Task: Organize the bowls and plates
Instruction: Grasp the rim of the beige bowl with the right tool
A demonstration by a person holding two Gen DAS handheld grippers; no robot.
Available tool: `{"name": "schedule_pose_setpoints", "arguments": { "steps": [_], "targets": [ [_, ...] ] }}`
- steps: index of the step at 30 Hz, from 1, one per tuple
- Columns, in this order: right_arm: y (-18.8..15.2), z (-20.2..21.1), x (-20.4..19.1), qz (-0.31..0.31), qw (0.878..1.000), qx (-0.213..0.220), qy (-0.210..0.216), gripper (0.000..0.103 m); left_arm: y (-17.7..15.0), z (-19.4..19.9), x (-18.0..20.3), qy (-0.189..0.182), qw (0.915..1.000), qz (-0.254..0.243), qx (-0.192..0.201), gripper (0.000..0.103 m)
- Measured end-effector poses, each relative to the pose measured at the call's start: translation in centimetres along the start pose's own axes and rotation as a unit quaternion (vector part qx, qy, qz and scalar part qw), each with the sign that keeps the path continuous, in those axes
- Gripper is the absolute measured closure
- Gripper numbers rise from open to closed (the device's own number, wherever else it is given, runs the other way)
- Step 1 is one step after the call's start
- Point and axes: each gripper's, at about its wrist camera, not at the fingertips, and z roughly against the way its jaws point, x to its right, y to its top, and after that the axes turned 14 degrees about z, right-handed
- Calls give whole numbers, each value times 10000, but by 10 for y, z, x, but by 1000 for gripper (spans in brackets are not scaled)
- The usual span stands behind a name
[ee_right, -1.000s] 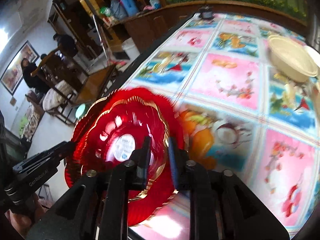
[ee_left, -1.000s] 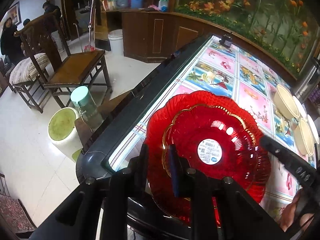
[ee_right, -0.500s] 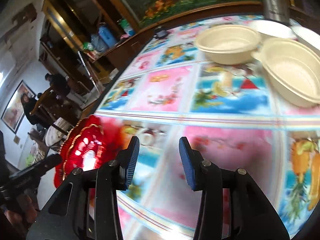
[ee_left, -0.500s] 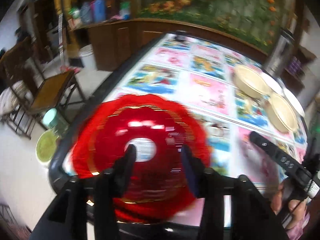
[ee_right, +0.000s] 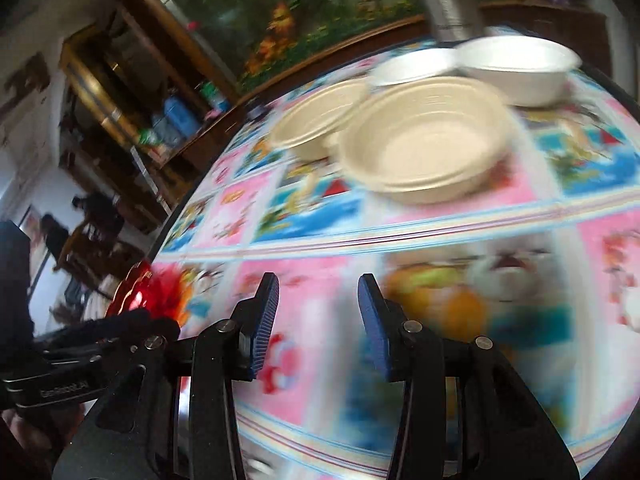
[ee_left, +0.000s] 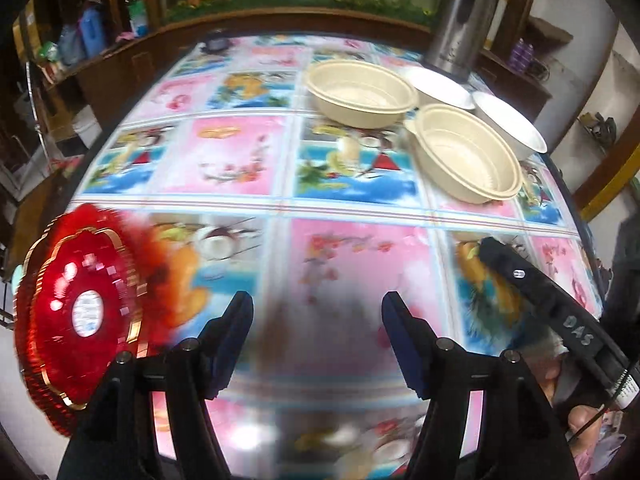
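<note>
A red scalloped plate with a gold rim (ee_left: pixel 80 312) lies at the table's near left corner; its edge shows in the right wrist view (ee_right: pixel 140 292). Two beige bowls (ee_left: pixel 362 92) (ee_left: pixel 466 152) and two white bowls (ee_left: pixel 438 86) (ee_left: pixel 510 124) stand at the far right; in the right wrist view the beige bowls (ee_right: pixel 424 144) (ee_right: pixel 316 120) sit before the white ones (ee_right: pixel 516 66). My left gripper (ee_left: pixel 316 328) is open and empty over the tablecloth. My right gripper (ee_right: pixel 318 312) is open and empty, also seen at right (ee_left: pixel 552 308).
The table (ee_left: pixel 240 168) has a colourful picture cloth. A steel thermos (ee_left: pixel 460 20) stands at the back right behind the bowls. A small dark object (ee_left: pixel 216 42) lies at the far edge. Chairs and people are on the floor to the left (ee_right: pixel 88 216).
Both grippers let go of the red plate, opened and swung right toward the bowls. The plate now lies at the left corner.
</note>
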Motion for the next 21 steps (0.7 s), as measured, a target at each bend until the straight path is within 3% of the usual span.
{"name": "schedule_pose_setpoints", "arguments": {
  "steps": [5,11,16,21],
  "targets": [
    [16,24,43,-205,9989,183,-374,62,22,-16,26,-75,9998,52,-198,36],
    [65,39,80,-505,9970,279,-516,62,61,-18,53,-105,9995,242,-148,35],
    [102,8,104,-655,9955,-281,-623,62,94,-28,66,-162,9980,545,-270,31],
    [94,-18,126,-1165,9923,-339,-264,62,108,-46,73,39,9967,728,-360,30]
  ]
}}
